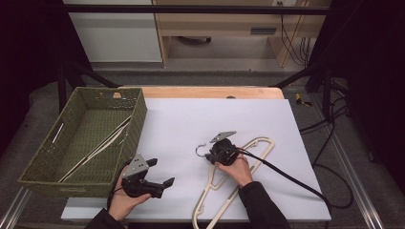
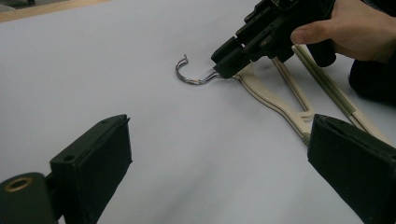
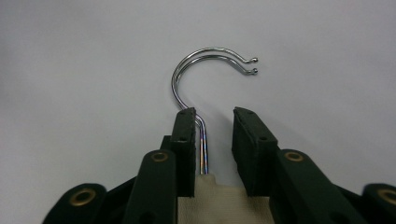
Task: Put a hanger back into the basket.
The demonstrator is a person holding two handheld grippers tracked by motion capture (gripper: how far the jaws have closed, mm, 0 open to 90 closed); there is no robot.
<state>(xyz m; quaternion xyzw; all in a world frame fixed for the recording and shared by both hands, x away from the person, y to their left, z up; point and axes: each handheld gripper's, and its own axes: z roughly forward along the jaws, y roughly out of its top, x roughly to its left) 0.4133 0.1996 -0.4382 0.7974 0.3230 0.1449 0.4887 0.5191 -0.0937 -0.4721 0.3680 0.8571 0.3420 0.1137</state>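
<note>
1. Right hand (image 1: 235, 168) comes in from the near edge, right of centre, forearm in a dark sleeve angled up and left. It grips the right gripper (image 1: 220, 151) from behind, pointing it leftward and low over the white table sheet (image 1: 181, 124).
2. Right gripper view: both jaws straddle the neck of the cream hanger (image 3: 219, 200), where the chrome hook (image 3: 201, 70) leaves the body. The two hook wires lie against the inner face of the left-hand jaw; the right-hand jaw stands clear of them, with white sheet visible in the gap. Jaws partly closed, narrow gap, no squeeze on the hook yet.
3. Left gripper view confirms: the right gripper's (image 2: 231, 58) black tips sit down on the hanger neck, thumb lying along the body, hook (image 2: 189, 74) projecting free to the left and lying flat on the sheet.
4. Hanger (image 1: 248, 160) location: flat on the sheet, right of centre, near half of the table. Its hook (image 1: 200, 150) points left; its arms run off to the right, far end, and to the near edge beneath the right forearm.
5. Left hand (image 1: 125, 199) enters at near left, wrist bent, holding the left gripper (image 1: 160, 174) just above the sheet, pointing right toward the hanger but well apart from it.
6. Left gripper jaws stand wide apart, nothing between them; bare sheet shows between the pads (image 2: 98, 163).
7. Green woven basket (image 1: 79, 143) at left, just beside the left hand; pale hangers (image 1: 102, 145) lie slanted inside it.
</note>
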